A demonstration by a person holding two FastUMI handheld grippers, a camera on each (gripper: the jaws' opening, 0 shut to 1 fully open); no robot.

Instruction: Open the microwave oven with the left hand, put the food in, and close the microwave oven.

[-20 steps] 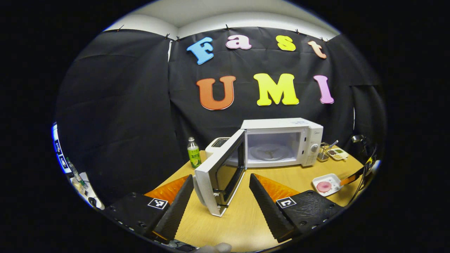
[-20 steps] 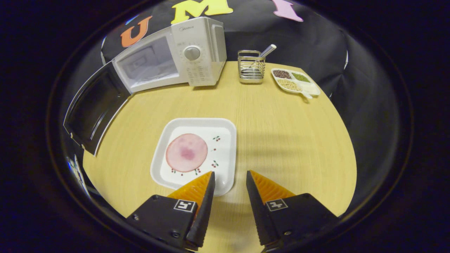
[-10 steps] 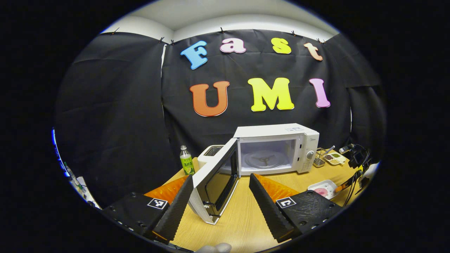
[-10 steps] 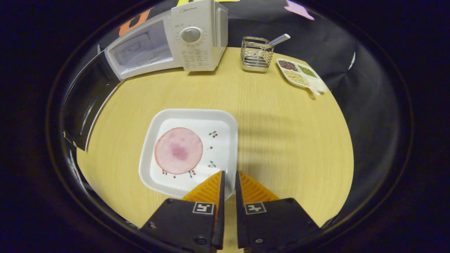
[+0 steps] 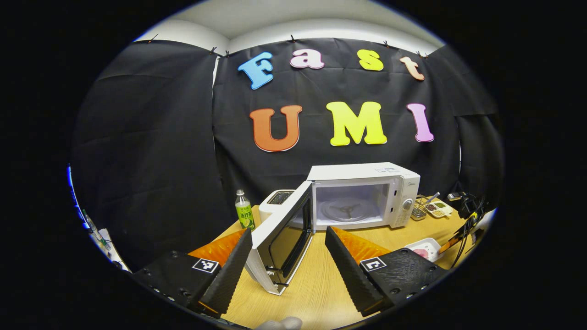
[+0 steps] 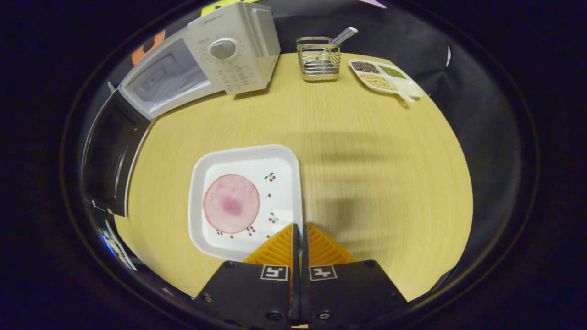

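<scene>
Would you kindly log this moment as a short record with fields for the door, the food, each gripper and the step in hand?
door: microwave door swung open, cavity empty
food: pink slice on white plate, on the table
left gripper: open, by the door's edge, holding nothing
right gripper: shut on plate rim at its near right corner
step: door opened; plate gripped, not yet inside

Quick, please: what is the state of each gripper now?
Left gripper: open, holding nothing, in front of the open microwave door.
Right gripper: shut on the white plate rim.
</scene>
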